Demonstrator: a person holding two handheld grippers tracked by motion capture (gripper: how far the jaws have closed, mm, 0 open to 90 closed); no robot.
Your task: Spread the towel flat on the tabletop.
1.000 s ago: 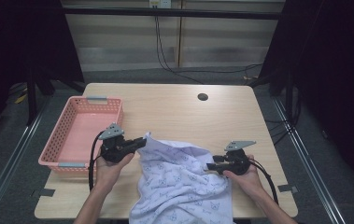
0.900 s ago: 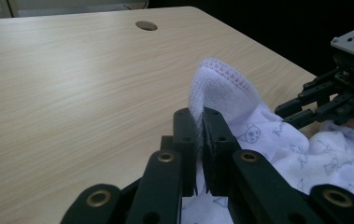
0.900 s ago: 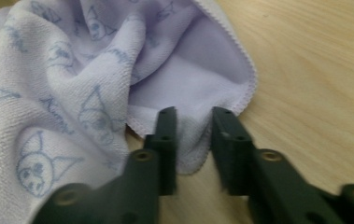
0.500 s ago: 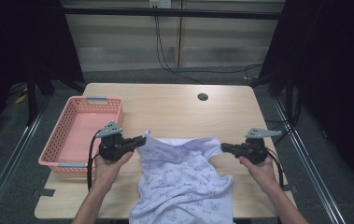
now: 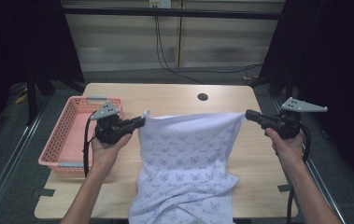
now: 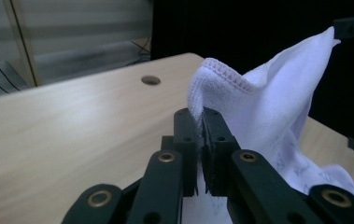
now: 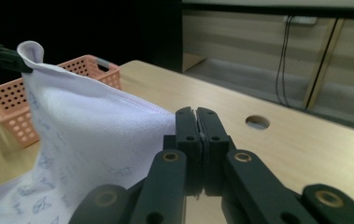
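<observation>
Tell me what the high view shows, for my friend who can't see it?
Two hands hold a white printed cloth stretched above a wooden table, the left gripper shut on one top corner and the right gripper on the other. The cloth's lower end hangs over the near edge. A pink basket sits at left.

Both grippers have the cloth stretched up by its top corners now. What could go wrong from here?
1. The left gripper pinches only a small bite at the corner of the cloth; more tension might pull it free.
2. The lower end drapes over the near edge of the table, so it could drag or slide off.
3. The right gripper likewise holds just the corner.
</observation>
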